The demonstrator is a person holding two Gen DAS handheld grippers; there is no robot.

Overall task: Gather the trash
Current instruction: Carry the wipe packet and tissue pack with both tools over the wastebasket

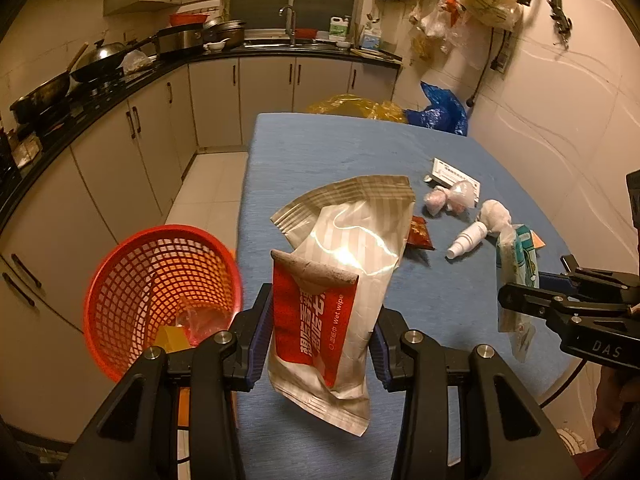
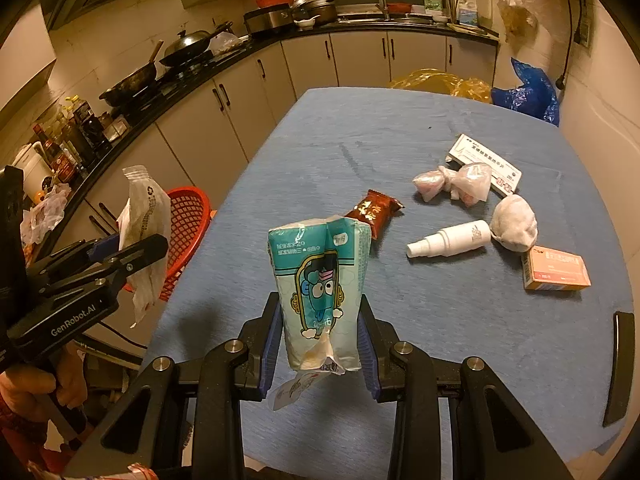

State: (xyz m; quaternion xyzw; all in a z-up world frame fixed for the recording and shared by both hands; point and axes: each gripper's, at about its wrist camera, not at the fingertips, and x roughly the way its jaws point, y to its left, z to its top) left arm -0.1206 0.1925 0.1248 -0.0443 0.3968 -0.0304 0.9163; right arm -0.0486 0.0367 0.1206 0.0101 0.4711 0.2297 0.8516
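My left gripper (image 1: 318,344) is shut on a red and silver wet wipe packet (image 1: 340,280), held above the left edge of the blue table (image 1: 320,152). A red mesh basket (image 1: 160,296) stands on the floor just left of it. My right gripper (image 2: 320,344) is shut on a teal tissue pack (image 2: 320,280), held above the table. On the table lie a brown snack wrapper (image 2: 374,210), a white spray bottle (image 2: 452,240), a white wad (image 2: 514,222), a knotted plastic bag (image 2: 456,182), a white box (image 2: 484,162) and an orange box (image 2: 556,268).
Kitchen counters with pans (image 1: 100,56) and a sink (image 1: 292,40) run along the left and back. Yellow (image 1: 360,108) and blue (image 1: 440,112) plastic bags sit behind the table. The wall is close on the right. The basket holds some scraps (image 1: 188,328).
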